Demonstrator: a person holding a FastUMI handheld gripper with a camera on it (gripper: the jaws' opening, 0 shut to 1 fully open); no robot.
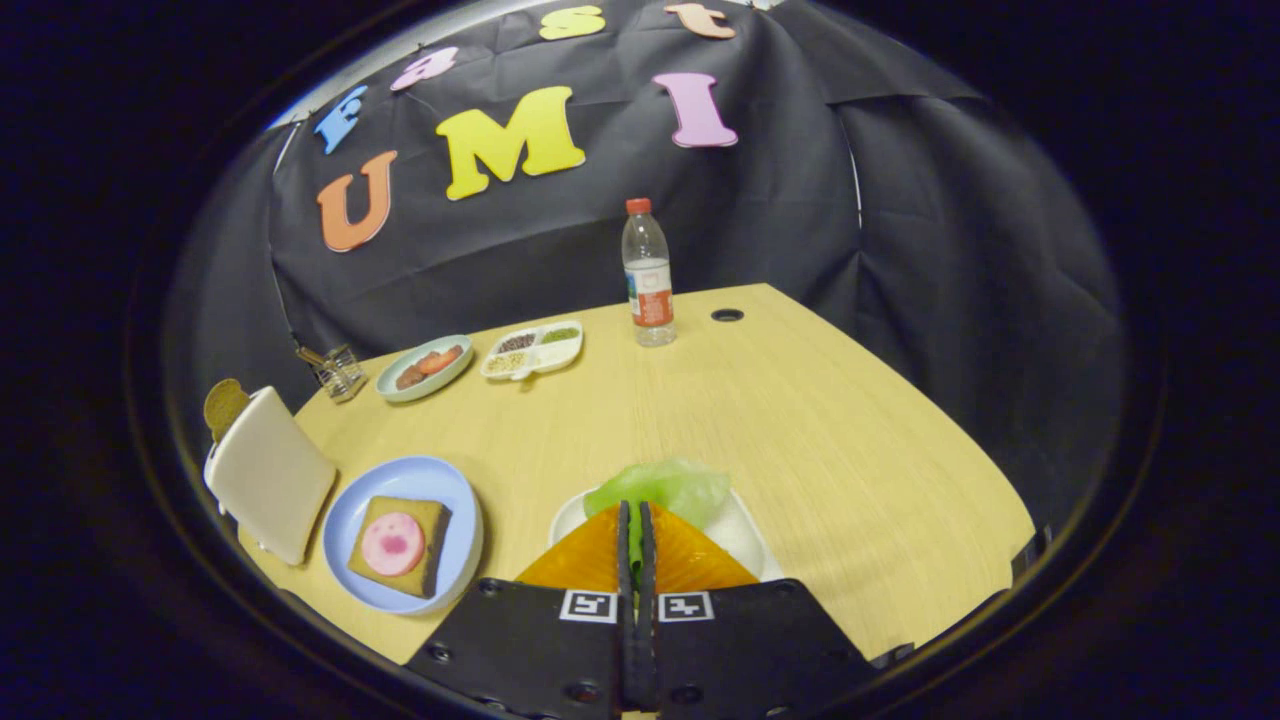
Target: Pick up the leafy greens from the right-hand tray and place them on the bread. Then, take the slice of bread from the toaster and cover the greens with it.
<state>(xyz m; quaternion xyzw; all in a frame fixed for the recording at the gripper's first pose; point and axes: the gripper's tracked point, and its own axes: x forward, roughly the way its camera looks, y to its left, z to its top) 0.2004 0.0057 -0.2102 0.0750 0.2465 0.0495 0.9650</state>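
The leafy greens (665,490) lie on a white tray (745,535) just ahead of my fingers. My gripper (636,520) is shut on the near edge of the greens, a thin green strip showing between the two fingers. To the left a blue plate (345,525) holds a slice of bread (400,545) topped with a pink round slice (392,543). Further left stands a white toaster (270,475) with a brown slice of bread (225,405) sticking up out of it.
At the back of the wooden table stand a water bottle (648,275), a white divided dish (532,350) with small fillings, a pale green plate (425,367) with food and a small glass holder (335,372). A dark round hole (727,315) sits by the bottle.
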